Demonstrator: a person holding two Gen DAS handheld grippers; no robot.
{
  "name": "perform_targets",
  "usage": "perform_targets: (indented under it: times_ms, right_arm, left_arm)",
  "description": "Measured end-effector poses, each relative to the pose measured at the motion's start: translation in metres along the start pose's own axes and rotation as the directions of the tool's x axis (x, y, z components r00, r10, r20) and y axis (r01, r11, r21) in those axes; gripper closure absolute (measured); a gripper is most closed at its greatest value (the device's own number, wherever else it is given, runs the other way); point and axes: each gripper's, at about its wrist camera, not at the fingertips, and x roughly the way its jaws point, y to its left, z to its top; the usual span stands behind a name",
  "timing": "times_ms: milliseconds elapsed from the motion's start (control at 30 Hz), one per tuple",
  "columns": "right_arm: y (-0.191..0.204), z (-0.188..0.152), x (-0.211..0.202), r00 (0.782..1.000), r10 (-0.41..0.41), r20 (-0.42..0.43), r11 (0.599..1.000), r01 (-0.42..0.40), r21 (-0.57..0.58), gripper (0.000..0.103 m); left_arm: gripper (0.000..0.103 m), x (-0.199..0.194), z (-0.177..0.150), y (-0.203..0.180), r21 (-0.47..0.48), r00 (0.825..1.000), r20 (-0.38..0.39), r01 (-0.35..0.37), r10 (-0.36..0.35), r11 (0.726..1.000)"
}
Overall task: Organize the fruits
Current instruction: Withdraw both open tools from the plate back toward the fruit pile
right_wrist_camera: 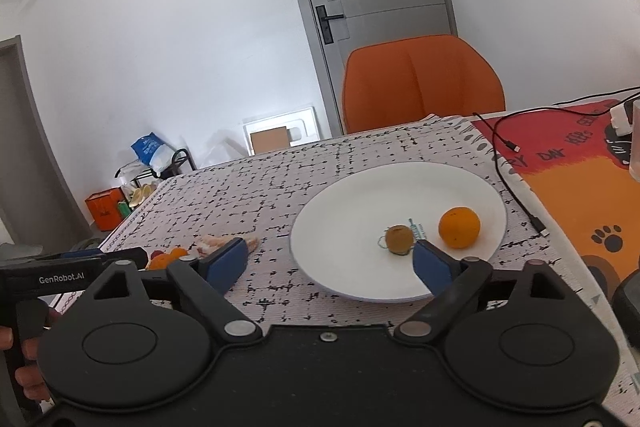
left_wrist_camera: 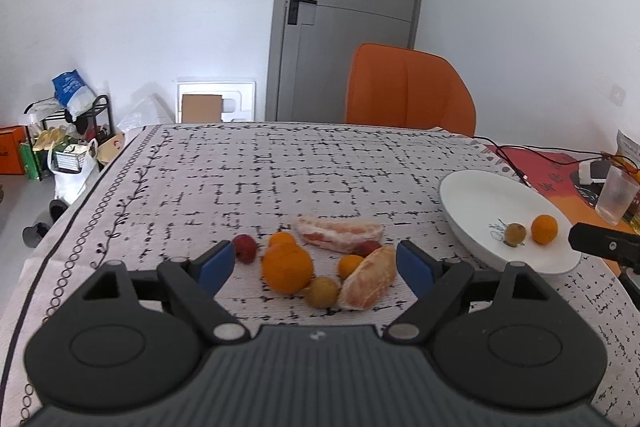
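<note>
A pile of fruit lies on the patterned tablecloth: a large orange, a small orange, another small orange, a brown round fruit, two red fruits, and two peeled pomelo pieces. My left gripper is open and empty, its fingers on either side of the pile. A white plate holds a small orange and a brown fruit. My right gripper is open and empty at the plate's near edge.
An orange chair stands behind the table. A red and orange mat with a black cable, a charger and a plastic cup lies right of the plate. Floor clutter stands at the far left.
</note>
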Motion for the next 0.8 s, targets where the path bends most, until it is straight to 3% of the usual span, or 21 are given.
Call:
perform_targets:
  times_ms: [333, 800]
  right_arm:
    - [0.012, -0.002, 0.010, 0.999, 0.036, -0.018, 0.999, -0.036, -0.017, 0.011]
    - [0.038, -0.004, 0.029, 0.992, 0.103, -0.073, 0.992, -0.109, -0.071, 0.010]
  left_arm:
    - [0.016, -0.002, -0.006, 0.020, -0.026, 0.999, -0.011, -0.035, 0.035, 0.999]
    - [0.017, 0.005, -0.014, 0.040, -0.069, 1.000, -0.023, -0.014, 0.012, 0.998]
